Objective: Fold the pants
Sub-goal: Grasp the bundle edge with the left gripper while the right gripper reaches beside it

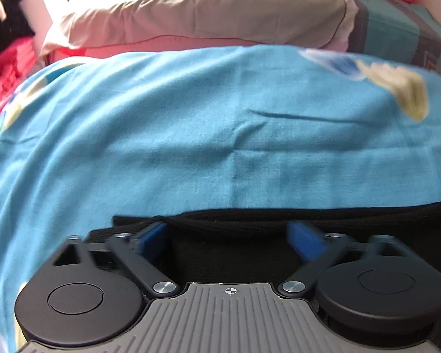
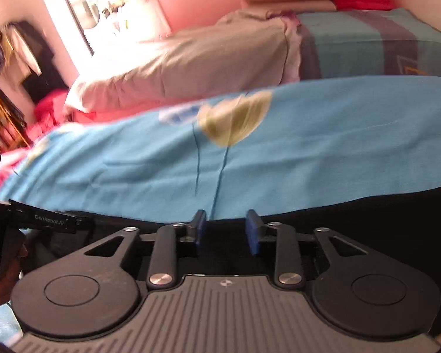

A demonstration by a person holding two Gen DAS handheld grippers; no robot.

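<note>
Left gripper (image 1: 230,236): jaws spread wide over the black pants (image 1: 250,220), pinching nothing.
Pants: dark, soft cloth lying on the blue sheet (image 1: 191,132), at the near edge.
Handling: probably light and limp; best taken by a hem or edge.
Right gripper (image 2: 225,229): jaws partly apart, nothing pinched.

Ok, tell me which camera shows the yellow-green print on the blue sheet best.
The right wrist view: there the yellow-green print sits near mid-frame on the blue sheet, whole though slightly blurred. The left wrist view shows what looks like the same print only at the far right edge, more smeared and stretched by the lens.
</note>
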